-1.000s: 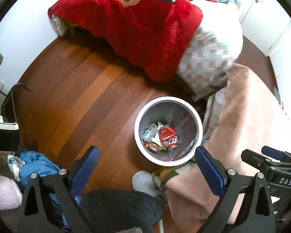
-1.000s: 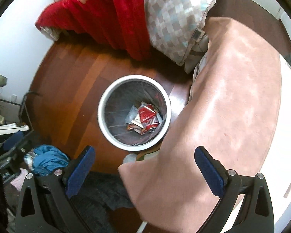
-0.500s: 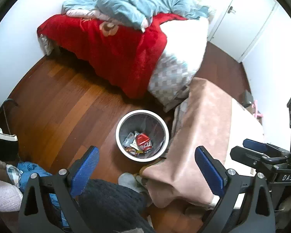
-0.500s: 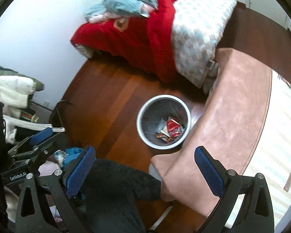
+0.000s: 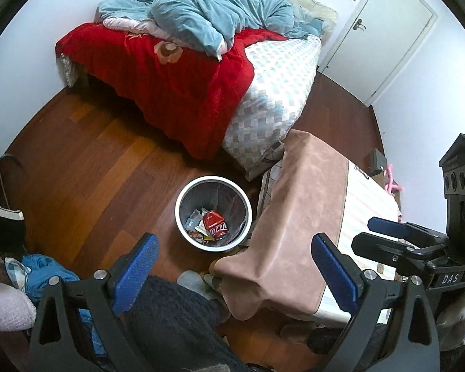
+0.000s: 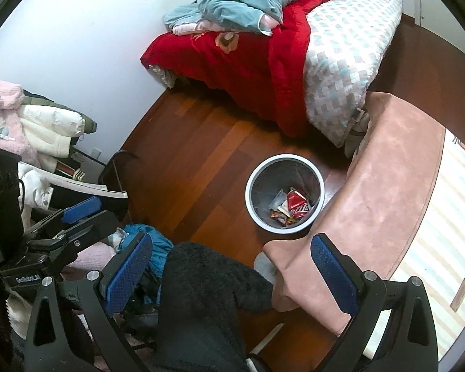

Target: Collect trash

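A white round trash bin stands on the wooden floor beside the table. Inside it lie a red can and several wrappers. My left gripper is open and empty, held high above the floor, near the bin's front side. My right gripper is open and empty, also high up; it shows in the left wrist view at the right. The left gripper shows in the right wrist view at the left.
A table with a pink cloth stands right of the bin. A bed with a red blanket is behind. Piled clothes lie at the left; blue cloth lies on the floor. A white door is at the back right.
Both grippers have risen and pulled back from the bin, which now looks smaller and farther. Both stay open and empty.
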Motion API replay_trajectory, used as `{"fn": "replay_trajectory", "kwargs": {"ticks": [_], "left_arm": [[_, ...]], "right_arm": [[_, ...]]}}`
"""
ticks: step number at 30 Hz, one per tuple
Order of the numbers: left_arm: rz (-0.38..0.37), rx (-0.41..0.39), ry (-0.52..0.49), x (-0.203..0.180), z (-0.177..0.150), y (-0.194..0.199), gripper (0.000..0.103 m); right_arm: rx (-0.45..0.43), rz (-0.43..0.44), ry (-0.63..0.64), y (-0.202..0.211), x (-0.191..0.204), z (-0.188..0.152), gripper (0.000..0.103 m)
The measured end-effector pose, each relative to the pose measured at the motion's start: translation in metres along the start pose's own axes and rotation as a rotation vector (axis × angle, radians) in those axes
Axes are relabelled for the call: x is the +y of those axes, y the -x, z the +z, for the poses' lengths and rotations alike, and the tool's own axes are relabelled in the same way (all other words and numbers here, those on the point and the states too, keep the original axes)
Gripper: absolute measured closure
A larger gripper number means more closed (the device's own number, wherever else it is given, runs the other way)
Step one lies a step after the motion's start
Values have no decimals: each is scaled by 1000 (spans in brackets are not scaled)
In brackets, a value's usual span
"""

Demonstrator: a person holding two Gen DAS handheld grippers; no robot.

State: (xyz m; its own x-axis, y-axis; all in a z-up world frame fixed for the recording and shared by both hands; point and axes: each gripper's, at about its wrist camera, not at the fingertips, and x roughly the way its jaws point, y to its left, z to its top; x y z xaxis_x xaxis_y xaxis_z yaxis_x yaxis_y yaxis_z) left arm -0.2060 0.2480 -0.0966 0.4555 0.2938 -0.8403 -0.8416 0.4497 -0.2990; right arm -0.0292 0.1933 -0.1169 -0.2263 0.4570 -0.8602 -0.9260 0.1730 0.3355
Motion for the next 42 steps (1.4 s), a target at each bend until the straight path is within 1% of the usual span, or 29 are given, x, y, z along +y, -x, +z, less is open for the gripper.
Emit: {"fn": "replay_trajectory", "kwargs": {"ticks": [7, 13, 15, 25, 42], "left_arm": [[-13, 7, 12, 6, 0, 0, 3], [-9, 6, 11, 8, 1, -1, 3], [-7, 13, 14, 8, 1, -3, 0], [-10, 24, 26, 10, 2, -9, 0], [-20, 28, 23, 9, 2, -10, 0]], "right_arm": [[19, -13, 11, -7, 1, 3, 0], [21, -14, 15, -9, 2, 4, 0], [21, -18, 12, -9, 2, 5, 0], [36, -23, 11, -13, -1, 5, 0], [36, -22, 10, -13, -2, 5, 0]]}}
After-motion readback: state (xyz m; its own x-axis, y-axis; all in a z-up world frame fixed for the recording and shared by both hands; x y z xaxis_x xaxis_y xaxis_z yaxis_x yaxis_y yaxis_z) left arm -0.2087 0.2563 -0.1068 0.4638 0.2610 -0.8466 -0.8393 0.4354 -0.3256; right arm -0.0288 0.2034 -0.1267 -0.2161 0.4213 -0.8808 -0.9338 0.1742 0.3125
